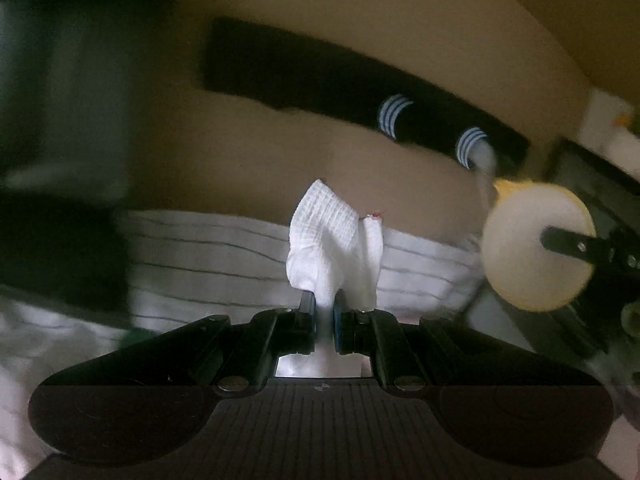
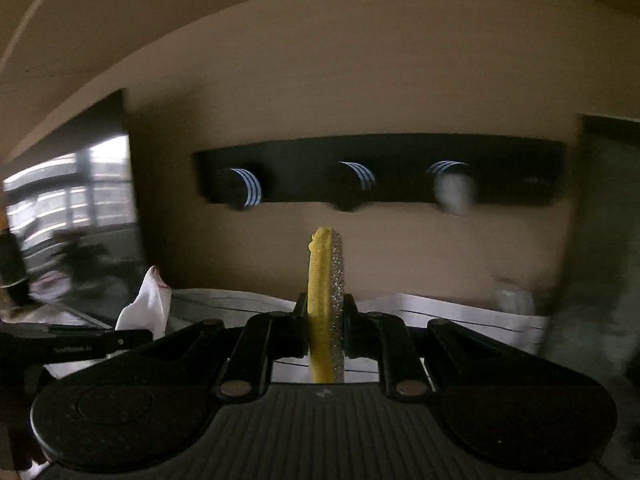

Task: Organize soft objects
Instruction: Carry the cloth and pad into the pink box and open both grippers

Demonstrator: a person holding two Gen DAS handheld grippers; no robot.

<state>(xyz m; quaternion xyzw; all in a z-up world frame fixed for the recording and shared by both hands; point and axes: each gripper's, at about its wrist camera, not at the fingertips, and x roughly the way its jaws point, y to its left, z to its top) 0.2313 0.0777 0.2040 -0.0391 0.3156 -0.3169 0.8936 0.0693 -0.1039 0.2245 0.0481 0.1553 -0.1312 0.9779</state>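
Left tongs: my left gripper (image 1: 324, 304) is clenched on a white cloth (image 1: 334, 244), the two jaws pinching its lower end so the rest stands up above them in a crumpled fold.
White cloth: waffle-textured, with a small red mark near its top edge; from the right wrist view it (image 2: 146, 308) shows at the left, sticking up beside my other tool.
Right tongs: my right gripper (image 2: 326, 312) is clenched on a round sponge (image 2: 325, 300), held edge-on between the jaws.
Round sponge: yellow on one face, grey and speckled on the other; from the left wrist view it (image 1: 532, 240) appears as a pale disc with a yellow rim, and one black finger (image 1: 568, 244) lies across its face.
Container below: a white fabric bin with thin dark stripes (image 1: 224, 256) sits just beyond both tools; its rim (image 2: 460, 312) runs left to right behind the sponge. I cannot tell what lies inside it, since only the rim and outer wall show.
Where the soft things are: both the cloth and the sponge are up in my tongs, near the bin's rim, not resting in it.
Wall behind: a black rail with striped round knobs (image 2: 380, 176) is fixed on the tan wall; something pale and blurred (image 2: 454, 194) hangs at one knob.
Far left of right view: a window (image 2: 68, 192).
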